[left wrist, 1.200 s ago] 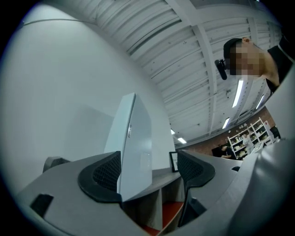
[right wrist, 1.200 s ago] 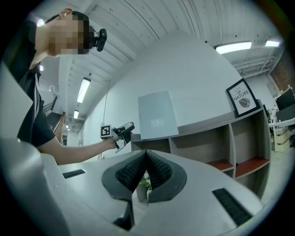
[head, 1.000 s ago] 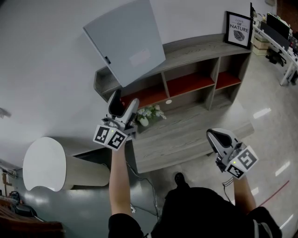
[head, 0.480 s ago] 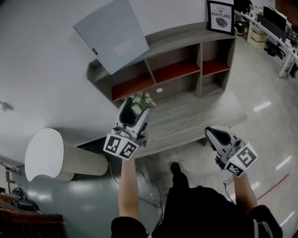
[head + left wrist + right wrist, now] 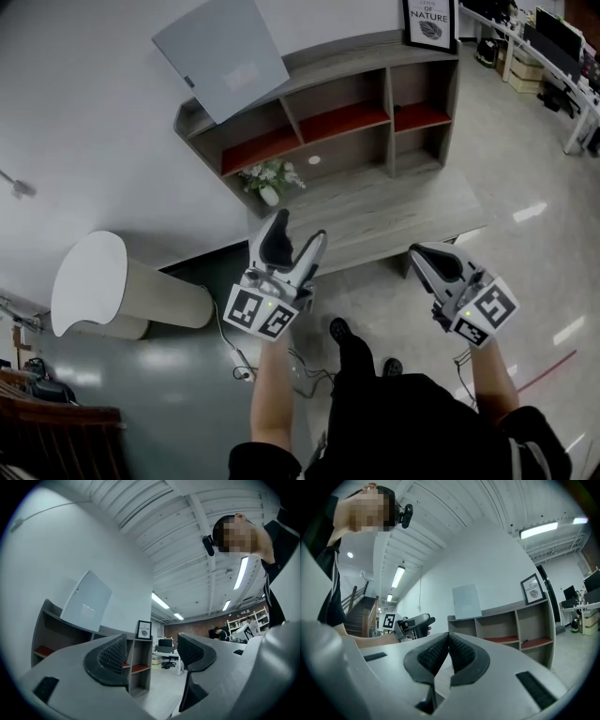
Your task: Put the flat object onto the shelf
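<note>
The flat object, a thin grey panel [image 5: 220,56], stands tilted on top of the grey shelf unit [image 5: 337,64] and leans against the white wall. It also shows in the left gripper view as the panel [image 5: 86,602] and in the right gripper view as the panel [image 5: 466,601]. My left gripper [image 5: 298,234] hangs well in front of the shelf, over the low platform's edge. Its jaws [image 5: 151,651] stand wide and are closing, with nothing between them. My right gripper [image 5: 422,258] is off to the right, its jaws [image 5: 448,651] shut and empty.
A framed print [image 5: 429,21] stands at the shelf top's right end. A small vase of flowers [image 5: 270,178] sits on the low wooden platform [image 5: 394,211] before the shelf. A white round-topped stand [image 5: 89,295] is at the left, a cable [image 5: 239,361] on the floor, desks [image 5: 562,56] far right.
Both grippers and the head have drawn back from the shelf. The left gripper has come down from near the panel to the platform's front. The panel stays leaning on the shelf top.
</note>
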